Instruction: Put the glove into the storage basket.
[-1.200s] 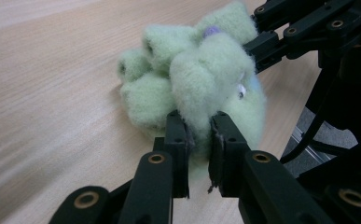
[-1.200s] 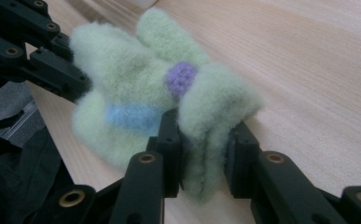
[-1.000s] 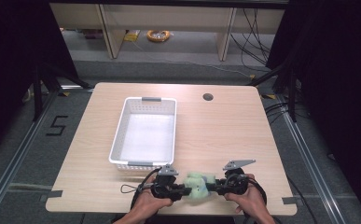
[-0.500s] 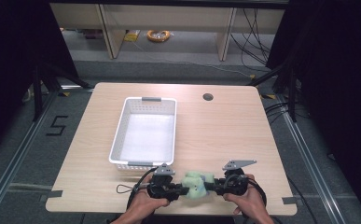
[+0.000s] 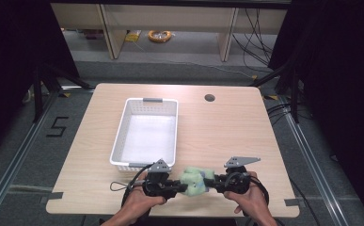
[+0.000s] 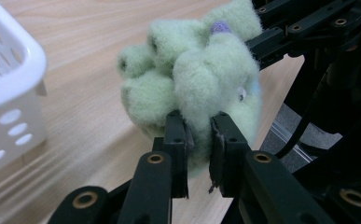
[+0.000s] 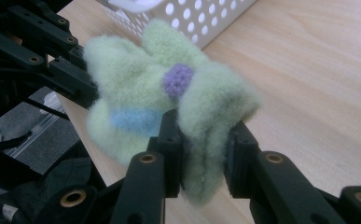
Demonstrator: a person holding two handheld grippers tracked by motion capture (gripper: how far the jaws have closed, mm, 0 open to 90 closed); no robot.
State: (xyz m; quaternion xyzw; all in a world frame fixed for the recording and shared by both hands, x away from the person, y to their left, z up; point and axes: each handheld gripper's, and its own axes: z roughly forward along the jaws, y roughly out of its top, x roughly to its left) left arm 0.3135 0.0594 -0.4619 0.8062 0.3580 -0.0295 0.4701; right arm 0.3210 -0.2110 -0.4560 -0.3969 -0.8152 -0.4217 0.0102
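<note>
1. Pale wood forms the table (image 5: 226,127), on which a white perforated basket (image 5: 146,134) is set left of centre.
2. A fuzzy green plush toy (image 5: 194,180) is held near the table's front edge, just in front of the basket's near right corner.
3. One side of the toy is pinched by the left gripper (image 5: 182,187).
4. The opposite side is clamped by the right gripper (image 5: 209,182).
5. A purple knitted spot (image 7: 178,80) and a blue patch (image 7: 134,119) are seen on the toy.

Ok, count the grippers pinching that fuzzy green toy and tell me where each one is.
2. The left gripper pinches the toy from its left side, the right gripper from its right, near the table's front edge, beside the white basket.
</note>
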